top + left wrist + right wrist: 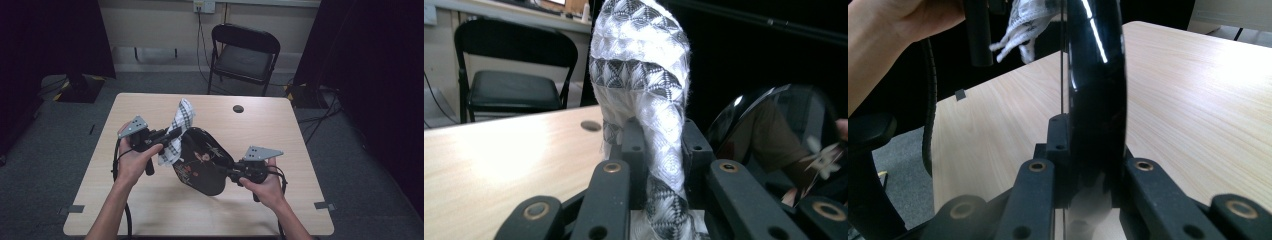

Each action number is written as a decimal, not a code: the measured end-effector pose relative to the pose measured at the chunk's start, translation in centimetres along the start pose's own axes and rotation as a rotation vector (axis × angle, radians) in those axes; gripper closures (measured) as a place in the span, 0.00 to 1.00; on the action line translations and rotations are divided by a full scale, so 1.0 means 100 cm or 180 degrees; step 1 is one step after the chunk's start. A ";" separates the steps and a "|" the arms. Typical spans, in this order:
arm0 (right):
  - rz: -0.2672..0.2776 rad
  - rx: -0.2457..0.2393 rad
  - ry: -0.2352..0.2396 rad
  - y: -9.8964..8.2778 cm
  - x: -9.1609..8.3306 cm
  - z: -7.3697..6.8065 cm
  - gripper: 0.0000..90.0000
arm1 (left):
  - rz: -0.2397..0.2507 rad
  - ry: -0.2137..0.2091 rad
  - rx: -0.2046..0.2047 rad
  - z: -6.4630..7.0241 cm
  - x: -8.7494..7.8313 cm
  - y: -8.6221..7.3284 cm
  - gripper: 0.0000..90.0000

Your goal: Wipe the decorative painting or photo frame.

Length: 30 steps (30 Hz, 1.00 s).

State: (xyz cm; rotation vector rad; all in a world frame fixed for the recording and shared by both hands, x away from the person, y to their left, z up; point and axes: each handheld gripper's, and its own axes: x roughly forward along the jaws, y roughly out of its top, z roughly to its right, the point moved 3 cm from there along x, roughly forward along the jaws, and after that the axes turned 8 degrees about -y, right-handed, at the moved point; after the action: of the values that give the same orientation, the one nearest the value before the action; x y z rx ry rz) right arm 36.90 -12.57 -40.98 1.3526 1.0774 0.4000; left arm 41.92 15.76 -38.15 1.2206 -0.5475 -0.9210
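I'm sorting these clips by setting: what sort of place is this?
Probably a lab or studio room set up for recording: a bare wooden table, black curtains at both sides, a folding chair, floor cables.

Both forearms reach in over the near edge of the worktop (150, 210). The left claw (172, 133) is clamped tight, raised above the worktop; the right claw (231, 171), also clamped, points toward it.

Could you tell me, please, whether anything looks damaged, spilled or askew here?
Nothing stands out. The glossy black oval tray is held on edge above the wooden table, and the black-and-white checked cloth looks whole.
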 end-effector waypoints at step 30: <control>-0.0021 -0.0028 -0.0030 0.005 -0.005 -0.003 0.88 | -0.0096 0.0094 -0.0122 -0.010 -0.005 -0.014 0.87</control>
State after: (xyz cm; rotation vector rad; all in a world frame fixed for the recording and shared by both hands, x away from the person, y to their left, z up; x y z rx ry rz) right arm 36.58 -12.62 -40.30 1.3417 1.0710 0.3927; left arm 41.99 16.61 -39.71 1.2089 -0.4870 -0.9335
